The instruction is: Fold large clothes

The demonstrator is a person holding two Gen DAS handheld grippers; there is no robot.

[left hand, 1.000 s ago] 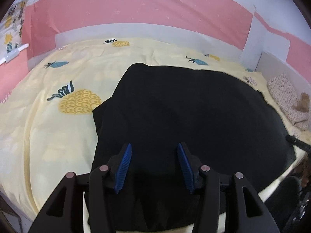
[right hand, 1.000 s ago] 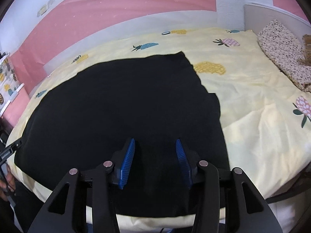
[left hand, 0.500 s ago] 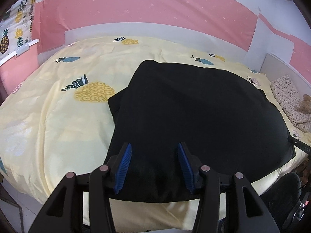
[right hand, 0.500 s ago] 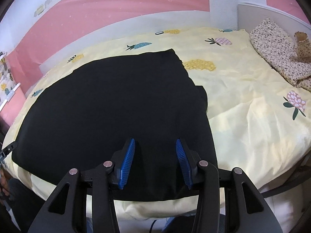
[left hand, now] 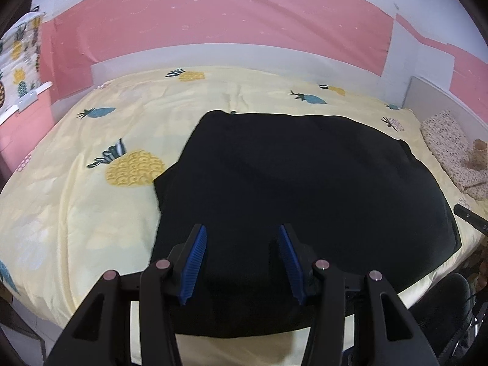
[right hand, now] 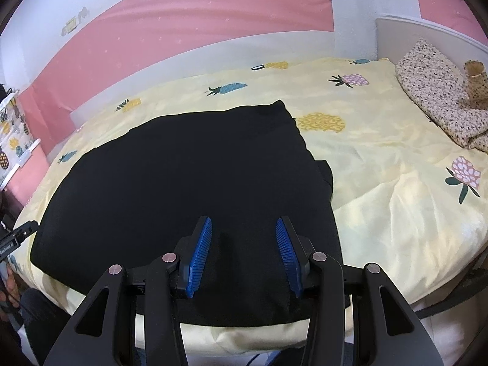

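Observation:
A large black garment (left hand: pixel 305 189) lies flat on the yellow pineapple-print bedsheet (left hand: pixel 76 201), folded into a broad rectangle; it also shows in the right wrist view (right hand: pixel 189 177). My left gripper (left hand: pixel 241 235) is open and empty, raised above the garment's near left part. My right gripper (right hand: pixel 242 228) is open and empty, raised above the garment's near right part. A narrow under-layer sticks out at the garment's left edge (left hand: pixel 161 183) and right edge (right hand: pixel 326 174).
A speckled folded fabric (right hand: pixel 439 103) with a small tan toy (right hand: pixel 474 76) lies at the bed's right end by a white headboard (right hand: pixel 427 30). A pink and white wall (left hand: pixel 213 15) runs behind the bed. The bed's near edge (right hand: pixel 244 338) is below the grippers.
Both grippers have pulled back and risen from the garment, so more of the bed and its near edge shows. The garment lies still. Both stay open.

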